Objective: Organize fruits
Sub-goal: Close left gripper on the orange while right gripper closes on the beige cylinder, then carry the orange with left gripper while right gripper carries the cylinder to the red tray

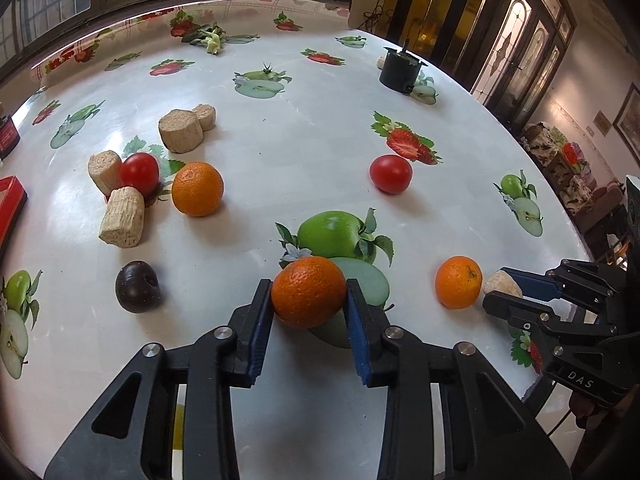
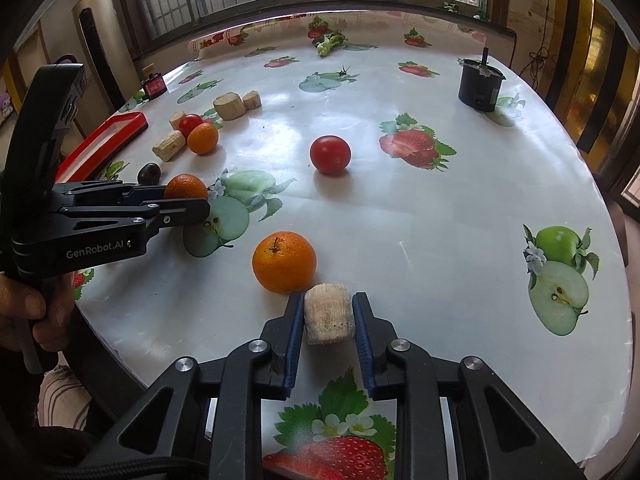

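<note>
Fruits lie scattered on the printed tablecloth [image 1: 304, 152]. Left gripper [image 1: 308, 300]: blue pads pressed on both sides of an orange [image 1: 308, 297], near centre. Right gripper [image 2: 326, 312]: jaws narrow, closed around a pale cylindrical block [image 2: 329, 313]; second orange [image 2: 284, 262] touching the block's far-left side. Third orange [image 1: 197, 189] far left beside a tomato [image 1: 139, 173] and more blocks [image 1: 122, 217]. Second tomato [image 1: 390, 173] far right. Dark plum [image 1: 137, 286] near left.
</note>
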